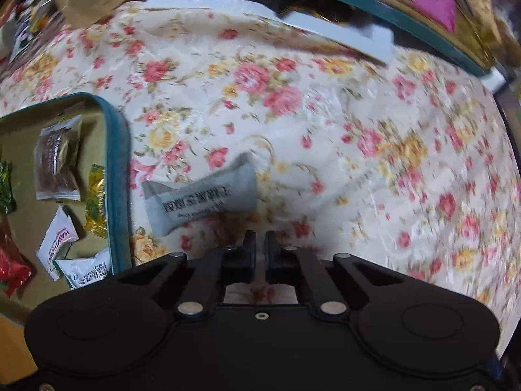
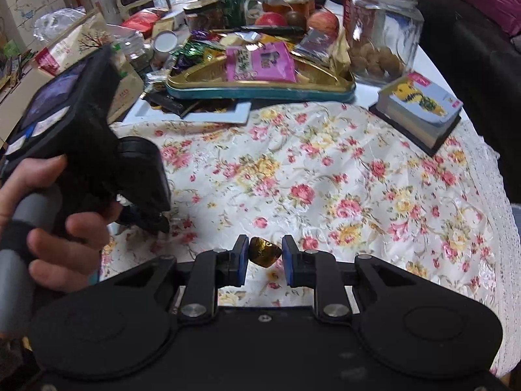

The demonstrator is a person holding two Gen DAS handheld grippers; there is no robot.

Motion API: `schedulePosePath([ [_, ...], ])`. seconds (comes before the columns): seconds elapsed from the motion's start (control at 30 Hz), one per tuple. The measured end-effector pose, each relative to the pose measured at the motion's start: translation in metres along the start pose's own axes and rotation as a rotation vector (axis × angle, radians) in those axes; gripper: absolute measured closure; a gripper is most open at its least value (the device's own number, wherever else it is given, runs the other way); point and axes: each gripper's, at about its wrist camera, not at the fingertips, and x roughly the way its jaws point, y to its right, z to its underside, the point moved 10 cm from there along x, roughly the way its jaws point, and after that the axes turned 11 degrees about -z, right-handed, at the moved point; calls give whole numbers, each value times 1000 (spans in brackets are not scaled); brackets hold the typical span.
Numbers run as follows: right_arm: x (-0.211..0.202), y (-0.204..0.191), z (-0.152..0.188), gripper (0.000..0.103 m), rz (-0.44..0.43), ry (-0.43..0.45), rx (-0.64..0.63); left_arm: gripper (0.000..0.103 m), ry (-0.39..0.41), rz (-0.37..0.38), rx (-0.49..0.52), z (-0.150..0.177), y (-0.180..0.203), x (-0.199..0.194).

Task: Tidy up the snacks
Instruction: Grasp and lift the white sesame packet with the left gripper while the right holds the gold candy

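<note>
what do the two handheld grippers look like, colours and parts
Both are matte black plastic. The right gripper has a broad body with two round raised discs, angled linkage bars with silver rivets, and fingers faced with blue pads. The left gripper has the same build, its pads looking dark blue. From the right wrist view, the left one shows a grey handle and a dark screen; no sleeve is visible.

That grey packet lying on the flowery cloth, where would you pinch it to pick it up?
Probably across the narrow waist of the grey packet, coming straight down from above. It lies flat on the cloth, pinched in the middle and flaring at both ends, so the waist is the slimmest part to fit between the fingers. It lies just outside the teal tray, so keep a finger off that rim.
</note>
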Motion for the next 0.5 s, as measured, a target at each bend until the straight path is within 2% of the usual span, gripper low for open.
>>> schedulePosePath([
  [0.07,3,7,3,79,11,-15,30,95,3,11,87,7,7,-5],
  [0.13,3,12,3,79,16,-17,53,84,87,-5,178,6,11,-20],
  [0.23,-1,13,0,79,10,-8,64,76,196,-67,275,-6,6,-39],
  [0.3,-3,9,-3,79,0,-2,59,66,218,-71,330,-17,-4,-44],
  [0.43,-7,-1,-6,79,-27,2,35,65,216,-55,475,-21,-18,-45],
  [0.5,-7,-4,-6,79,-34,-2,27,63,240,-58,540,-10,-29,-49],
])
